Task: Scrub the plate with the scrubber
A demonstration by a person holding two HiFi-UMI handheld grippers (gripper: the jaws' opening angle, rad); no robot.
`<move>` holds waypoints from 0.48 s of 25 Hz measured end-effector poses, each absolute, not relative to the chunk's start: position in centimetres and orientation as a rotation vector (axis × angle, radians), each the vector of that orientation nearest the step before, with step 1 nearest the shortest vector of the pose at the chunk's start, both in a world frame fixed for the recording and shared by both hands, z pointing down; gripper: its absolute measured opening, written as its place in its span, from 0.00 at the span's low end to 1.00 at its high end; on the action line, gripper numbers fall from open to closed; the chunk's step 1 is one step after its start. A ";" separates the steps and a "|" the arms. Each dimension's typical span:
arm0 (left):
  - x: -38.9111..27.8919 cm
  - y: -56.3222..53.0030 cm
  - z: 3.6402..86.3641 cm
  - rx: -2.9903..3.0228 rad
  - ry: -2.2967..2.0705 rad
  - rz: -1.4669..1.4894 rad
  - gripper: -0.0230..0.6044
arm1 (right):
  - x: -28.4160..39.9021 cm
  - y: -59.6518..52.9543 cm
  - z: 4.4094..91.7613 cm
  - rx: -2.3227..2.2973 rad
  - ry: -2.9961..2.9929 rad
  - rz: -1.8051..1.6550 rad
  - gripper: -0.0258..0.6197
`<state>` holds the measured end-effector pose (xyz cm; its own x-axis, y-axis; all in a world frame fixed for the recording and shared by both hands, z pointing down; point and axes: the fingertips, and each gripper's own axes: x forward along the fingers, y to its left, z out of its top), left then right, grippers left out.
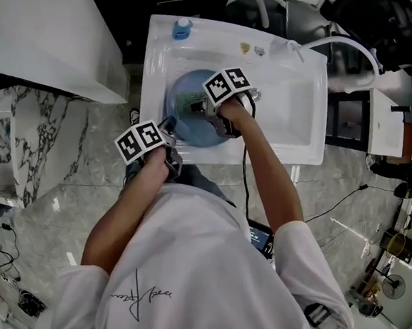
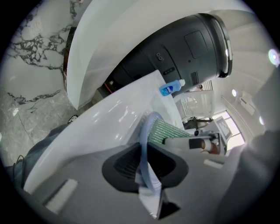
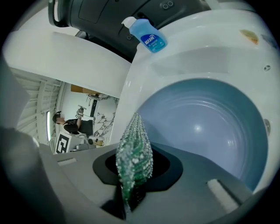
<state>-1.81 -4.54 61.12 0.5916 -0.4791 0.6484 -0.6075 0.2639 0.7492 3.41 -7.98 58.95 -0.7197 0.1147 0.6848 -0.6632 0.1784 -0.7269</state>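
Observation:
A pale blue plate (image 1: pixel 190 104) stands tilted in the white sink (image 1: pixel 298 116). My left gripper (image 1: pixel 169 131) is shut on the plate's near-left rim (image 2: pixel 146 153), seen edge-on in the left gripper view. My right gripper (image 1: pixel 204 106) is shut on a green sparkly scrubber (image 3: pixel 133 153), which rests against the plate's inner face (image 3: pixel 205 131). In the left gripper view the scrubber (image 2: pixel 168 130) shows just behind the rim.
A blue soap bottle (image 1: pixel 182 28) lies on the sink's far ledge, the bottle (image 3: pixel 146 37) also showing in the right gripper view. A white counter (image 1: pixel 45 45) and a marble surface (image 1: pixel 25 147) stand to the left. Cables cross the floor (image 1: pixel 339 206) at right.

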 end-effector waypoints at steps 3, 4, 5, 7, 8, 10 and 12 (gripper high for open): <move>-1.8 -4.5 61.2 1.366 -1.016 0.107 0.20 | 3.2 -8.4 59.7 0.483 -1.794 1.641 0.14; -1.8 -4.5 61.2 1.365 -1.015 0.106 0.20 | 3.3 -8.5 59.9 0.477 -1.782 1.647 0.14; -1.8 -4.5 61.2 1.365 -1.015 0.107 0.20 | 3.3 -8.6 60.1 0.473 -1.770 1.649 0.14; -1.9 -4.4 61.2 1.363 -1.016 0.111 0.20 | 3.5 -8.7 60.6 0.468 -1.745 1.658 0.14; -1.8 -4.3 61.2 1.360 -1.014 0.113 0.20 | 3.6 -8.8 60.8 0.467 -1.732 1.668 0.14; -1.7 -4.2 61.3 1.349 -1.003 0.113 0.20 | 4.0 -8.7 61.2 0.462 -1.708 1.691 0.14; -1.6 -4.0 61.3 1.340 -1.000 0.114 0.20 | 4.3 -8.7 61.4 0.459 -1.690 1.712 0.14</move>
<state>-1.63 -4.04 61.30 0.6017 -0.4592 0.6535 -0.5947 0.2886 0.7504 4.31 -8.67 61.39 -0.7073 0.2175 0.6726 -0.6754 0.0726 -0.7338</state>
